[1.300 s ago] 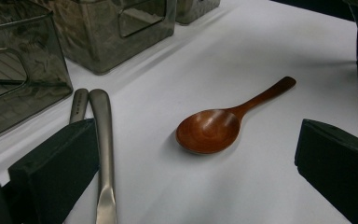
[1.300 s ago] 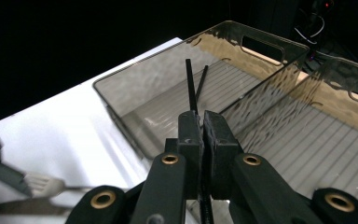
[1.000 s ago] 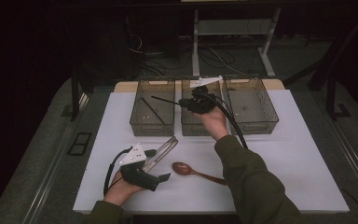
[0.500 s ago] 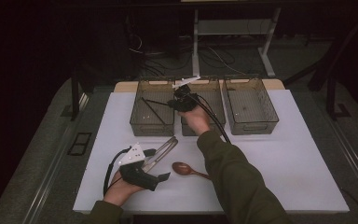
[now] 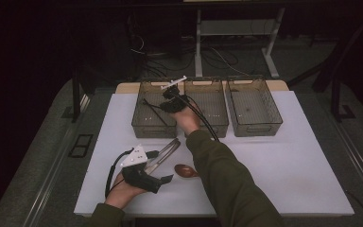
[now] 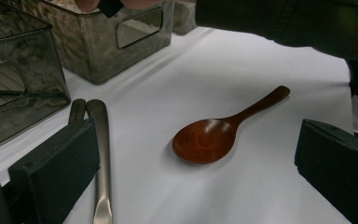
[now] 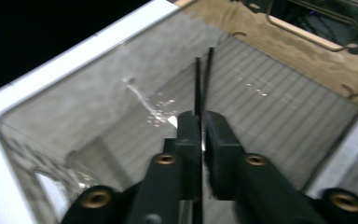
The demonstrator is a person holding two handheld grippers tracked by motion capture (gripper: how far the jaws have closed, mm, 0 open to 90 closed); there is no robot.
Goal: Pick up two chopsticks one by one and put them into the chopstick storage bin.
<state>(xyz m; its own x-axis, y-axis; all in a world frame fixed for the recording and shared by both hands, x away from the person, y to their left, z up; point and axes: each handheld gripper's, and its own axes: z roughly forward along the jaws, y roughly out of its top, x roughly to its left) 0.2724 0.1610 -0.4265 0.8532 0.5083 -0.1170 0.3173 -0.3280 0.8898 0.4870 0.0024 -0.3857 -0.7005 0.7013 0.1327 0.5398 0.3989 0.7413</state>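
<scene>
- Black thin chopsticks (image 7: 204, 79) sit between the right gripper (image 7: 202, 128) pads, seemingly just loosening, over the left smoky plastic bin (image 5: 142, 124).
- Left gripper (image 6: 191, 163) gapes around a brown wooden spoon (image 6: 214, 135).

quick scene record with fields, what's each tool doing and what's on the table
right tongs: over the left bin, jaws just been opening, black chopsticks between them
left tongs: open, low over the table
wooden spoon: flat on the table, between the left jaws, untouched
metal utensil: lying beside the left jaw
middle bin, right bin: nothing seen inside
</scene>
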